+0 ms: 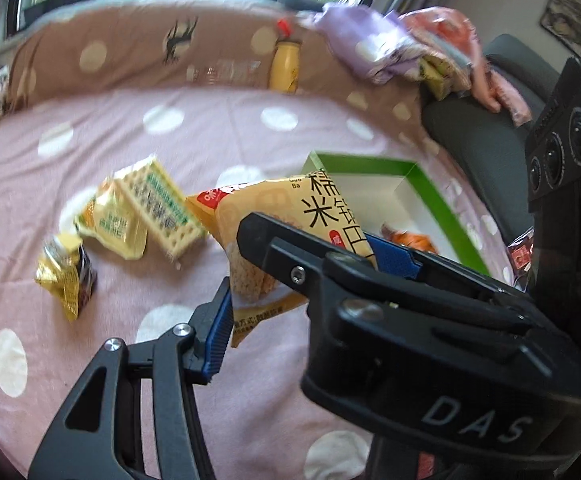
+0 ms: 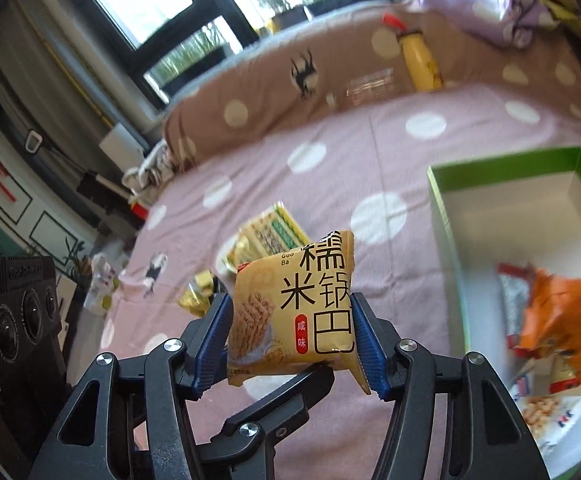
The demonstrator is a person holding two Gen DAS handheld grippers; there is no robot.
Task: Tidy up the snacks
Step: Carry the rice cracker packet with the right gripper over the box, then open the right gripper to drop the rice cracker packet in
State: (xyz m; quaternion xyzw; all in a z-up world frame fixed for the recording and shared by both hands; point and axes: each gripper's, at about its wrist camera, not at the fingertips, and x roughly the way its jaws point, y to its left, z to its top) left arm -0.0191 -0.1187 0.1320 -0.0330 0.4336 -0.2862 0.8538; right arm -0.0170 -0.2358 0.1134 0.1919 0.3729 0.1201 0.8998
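Step in hand: carry of yellow rice-cracker packet (image 2: 294,312) toward green box (image 2: 442,216).

Right gripper (image 2: 290,344) fingers clenched on packet sides, packet lifted above bed (image 2: 330,152).

Left gripper (image 1: 302,276) also at same packet; firm grasp cannot tell.

Next: move over box, beside orange packet (image 2: 554,312), then release.

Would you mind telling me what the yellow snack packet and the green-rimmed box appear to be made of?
The yellow snack packet looks like thin printed plastic film with a slight sheen; its crimped edges buckle between the right gripper's blue fingers. The green-rimmed box looks like matte cardboard: thin, straight walls, white inside, though coated card cannot be ruled out.
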